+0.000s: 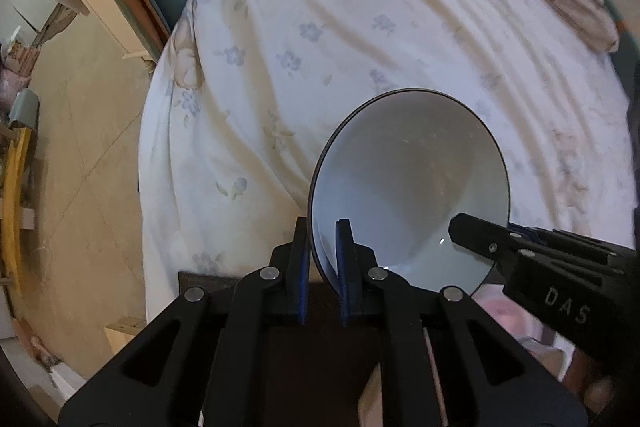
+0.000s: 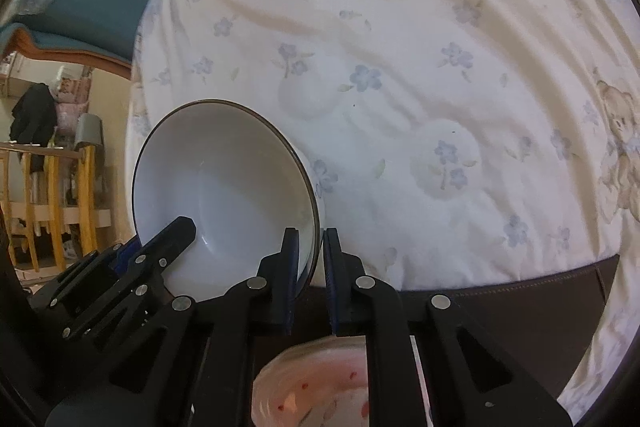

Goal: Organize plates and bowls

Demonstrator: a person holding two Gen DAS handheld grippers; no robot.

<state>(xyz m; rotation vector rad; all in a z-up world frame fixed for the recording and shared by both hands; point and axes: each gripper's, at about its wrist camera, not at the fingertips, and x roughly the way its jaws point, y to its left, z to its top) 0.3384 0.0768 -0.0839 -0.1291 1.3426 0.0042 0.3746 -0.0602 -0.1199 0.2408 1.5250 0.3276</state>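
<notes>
Currently 1 white bowl [image 1: 408,187] with a dark rim is held over the bed [image 1: 320,27], tilted so its mouth faces both cameras. Left gripper [image 1: 324,251] is clamped on the rim at 1 side; right gripper [image 2: 310,259] is clamped on the opposite side. Below the right gripper sits a pink speckled dish [image 2: 316,387] on a dark brown surface [image 2: 520,315]. Flowered sheet lies behind.

A white bowl [image 1: 412,183] with a dark rim, tilted, both claws pinching opposite sides of its rim.
</notes>
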